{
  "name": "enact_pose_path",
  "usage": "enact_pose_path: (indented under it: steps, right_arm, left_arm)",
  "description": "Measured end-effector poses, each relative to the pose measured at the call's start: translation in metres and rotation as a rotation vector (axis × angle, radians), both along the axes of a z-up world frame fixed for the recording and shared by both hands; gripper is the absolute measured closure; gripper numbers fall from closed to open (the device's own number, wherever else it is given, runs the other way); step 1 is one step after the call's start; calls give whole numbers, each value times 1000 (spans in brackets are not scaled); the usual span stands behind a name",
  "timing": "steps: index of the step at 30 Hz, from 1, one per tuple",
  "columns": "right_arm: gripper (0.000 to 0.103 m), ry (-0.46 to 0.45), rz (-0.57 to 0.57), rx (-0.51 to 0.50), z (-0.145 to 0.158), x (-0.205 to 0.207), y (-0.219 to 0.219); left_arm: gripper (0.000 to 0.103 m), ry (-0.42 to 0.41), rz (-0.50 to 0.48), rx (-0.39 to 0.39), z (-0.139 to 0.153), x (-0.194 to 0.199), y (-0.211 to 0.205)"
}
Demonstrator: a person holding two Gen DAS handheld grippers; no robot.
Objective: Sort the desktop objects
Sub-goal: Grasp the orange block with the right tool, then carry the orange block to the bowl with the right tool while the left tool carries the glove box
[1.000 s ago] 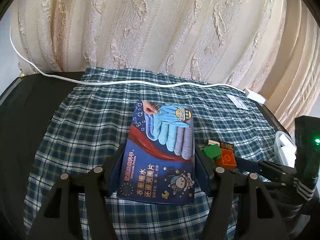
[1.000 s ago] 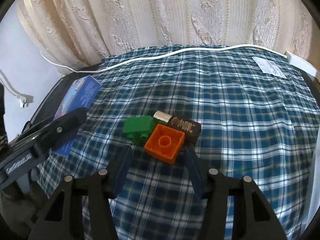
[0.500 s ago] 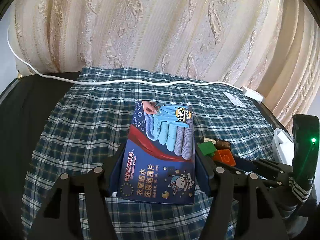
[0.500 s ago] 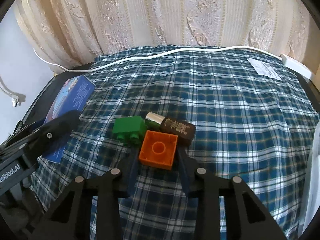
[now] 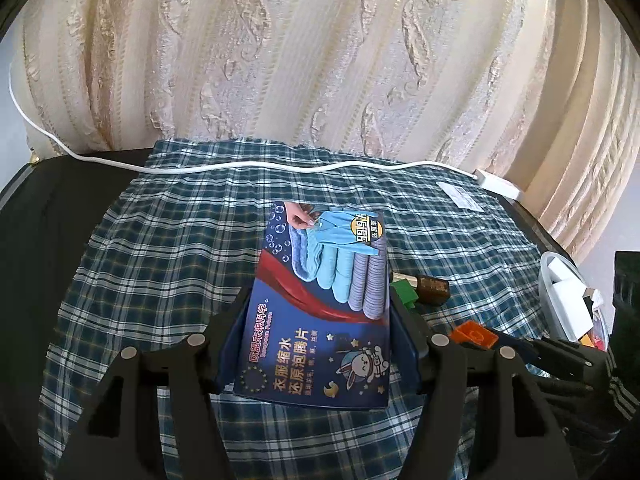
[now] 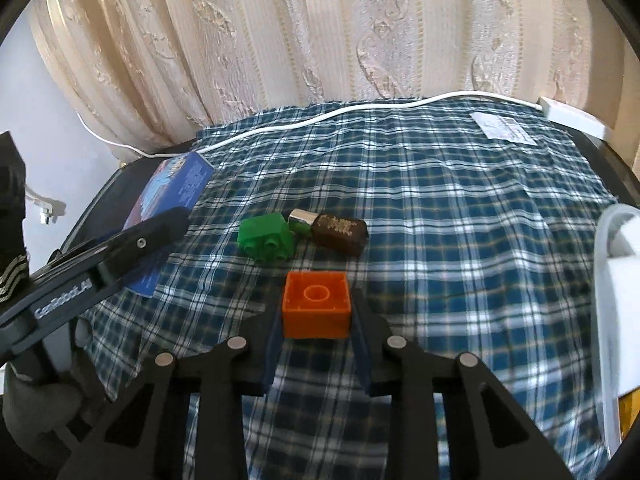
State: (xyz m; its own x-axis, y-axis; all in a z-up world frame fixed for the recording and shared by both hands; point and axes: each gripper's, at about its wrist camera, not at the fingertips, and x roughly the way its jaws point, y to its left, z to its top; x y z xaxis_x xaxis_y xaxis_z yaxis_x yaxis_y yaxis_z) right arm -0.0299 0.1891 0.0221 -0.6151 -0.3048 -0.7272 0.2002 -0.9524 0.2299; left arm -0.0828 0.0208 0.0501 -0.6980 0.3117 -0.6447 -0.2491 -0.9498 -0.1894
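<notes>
My right claw (image 6: pixel 316 332) is closing on the orange block (image 6: pixel 316 310): block sits square between the two pads, open side facing the camera, pads against its left and right faces. Whether it is clear of the cloth I can't tell.

Just beyond it, on the plaid cloth (image 6: pixel 460 220): green block (image 6: pixel 266 237) to the far left, brown bottle (image 6: pixel 336 232) lying on its side right next to the green one, silver cap end toward it. Both apart from the orange block.

My left claw (image 5: pixel 320 340) is pinching the blue box (image 5: pixel 324 312) across its width, pads on its two long edges, box running away from me.

Right edge: white bin (image 6: pixel 612 280), near side blurred. Far side: white cable (image 6: pixel 340 114) across the cloth, paper slip (image 6: pixel 502 128) at far right, curtain (image 6: pixel 320 28) behind.
</notes>
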Motion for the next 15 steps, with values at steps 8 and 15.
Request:
enact_pose_path:
  steps: [8, 15]
  right_arm:
    - [68, 7, -18, 9, 2, 8, 6]
    - [68, 33, -33, -15, 13, 18, 11]
  left_arm:
    - [37, 8, -12, 1, 2, 4, 4]
    - [37, 12, -21, 4, 3, 5, 6]
